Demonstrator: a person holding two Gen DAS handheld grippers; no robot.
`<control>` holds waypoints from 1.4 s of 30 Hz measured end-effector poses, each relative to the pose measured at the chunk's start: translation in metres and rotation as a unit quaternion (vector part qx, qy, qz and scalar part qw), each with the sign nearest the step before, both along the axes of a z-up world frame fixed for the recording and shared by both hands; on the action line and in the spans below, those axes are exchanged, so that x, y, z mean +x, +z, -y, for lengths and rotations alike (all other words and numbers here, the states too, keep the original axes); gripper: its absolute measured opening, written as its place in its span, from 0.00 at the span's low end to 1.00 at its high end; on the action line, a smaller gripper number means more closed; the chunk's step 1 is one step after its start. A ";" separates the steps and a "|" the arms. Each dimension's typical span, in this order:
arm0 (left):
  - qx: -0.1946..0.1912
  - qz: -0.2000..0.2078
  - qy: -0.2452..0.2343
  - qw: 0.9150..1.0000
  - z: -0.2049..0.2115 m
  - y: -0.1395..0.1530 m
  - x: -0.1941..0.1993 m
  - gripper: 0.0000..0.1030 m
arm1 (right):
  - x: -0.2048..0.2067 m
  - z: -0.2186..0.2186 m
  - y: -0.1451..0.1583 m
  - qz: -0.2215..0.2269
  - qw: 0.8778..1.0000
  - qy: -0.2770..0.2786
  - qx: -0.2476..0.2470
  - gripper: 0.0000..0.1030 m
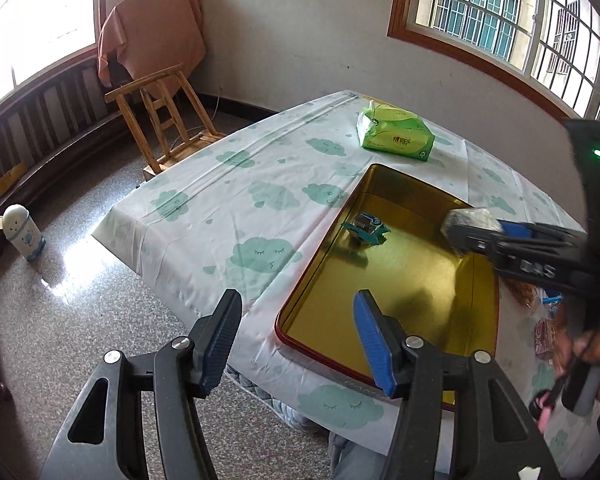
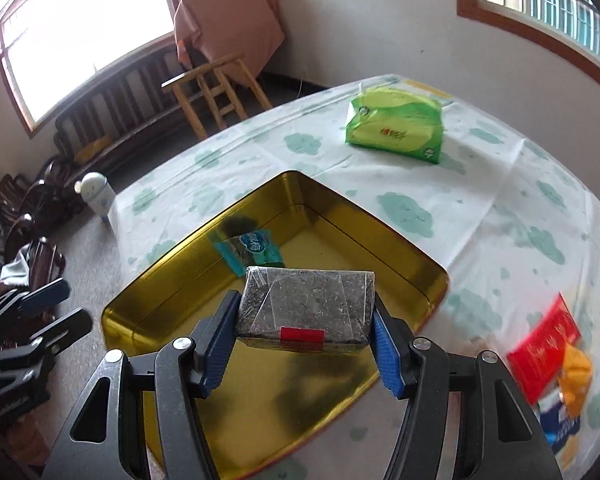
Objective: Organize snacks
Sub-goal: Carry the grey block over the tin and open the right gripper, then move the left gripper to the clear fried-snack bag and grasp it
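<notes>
A gold tin tray (image 2: pixel 340 240) with a red rim lies on the cloud-print tablecloth. One teal snack packet (image 2: pixel 252 250) rests in its far part; the left wrist view shows this teal packet (image 1: pixel 364 230) too. My right gripper (image 2: pixel 304 300) is shut on a dark grey wrapped block with a red label (image 2: pixel 306 312) and holds it over the tray. The same block (image 1: pixel 468 218) enters the left wrist view from the right, above the tray's far right corner. My left gripper (image 1: pixel 296 320) is open and empty over the tray's (image 1: pixel 420 280) near left corner.
A green tissue pack (image 2: pixel 396 128) lies at the far side of the table. Red and orange snack packets (image 2: pixel 544 344) sit at the right of the tray. A wooden chair (image 1: pixel 168 120) and a small white bin (image 1: pixel 20 232) stand on the floor to the left.
</notes>
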State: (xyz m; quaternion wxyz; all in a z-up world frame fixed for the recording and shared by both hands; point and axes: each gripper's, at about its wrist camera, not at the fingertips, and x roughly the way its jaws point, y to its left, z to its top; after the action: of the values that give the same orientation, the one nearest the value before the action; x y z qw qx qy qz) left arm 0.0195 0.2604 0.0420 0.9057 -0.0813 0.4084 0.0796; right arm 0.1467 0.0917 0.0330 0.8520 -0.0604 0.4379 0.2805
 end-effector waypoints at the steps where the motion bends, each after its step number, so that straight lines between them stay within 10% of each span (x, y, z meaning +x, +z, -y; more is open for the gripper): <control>1: 0.000 0.000 0.001 1.000 0.000 0.000 -0.001 0.53 | 0.008 -0.008 -0.004 -0.009 1.000 0.006 -0.011 0.60; 20: 0.013 -0.011 -0.009 1.000 0.001 -0.015 0.000 0.58 | 0.070 -0.055 -0.040 -0.067 0.996 -0.017 -0.058 0.60; 42: 0.025 -0.017 -0.008 0.999 0.007 -0.013 -0.004 0.63 | 0.019 -0.064 -0.002 0.048 0.998 0.017 -0.032 0.60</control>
State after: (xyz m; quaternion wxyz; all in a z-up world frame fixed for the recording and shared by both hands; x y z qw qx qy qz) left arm 0.0159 0.2530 0.0293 0.9008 -0.0539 0.4226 0.0843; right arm 0.1656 0.1554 0.0309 0.8649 -0.1080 0.4039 0.2777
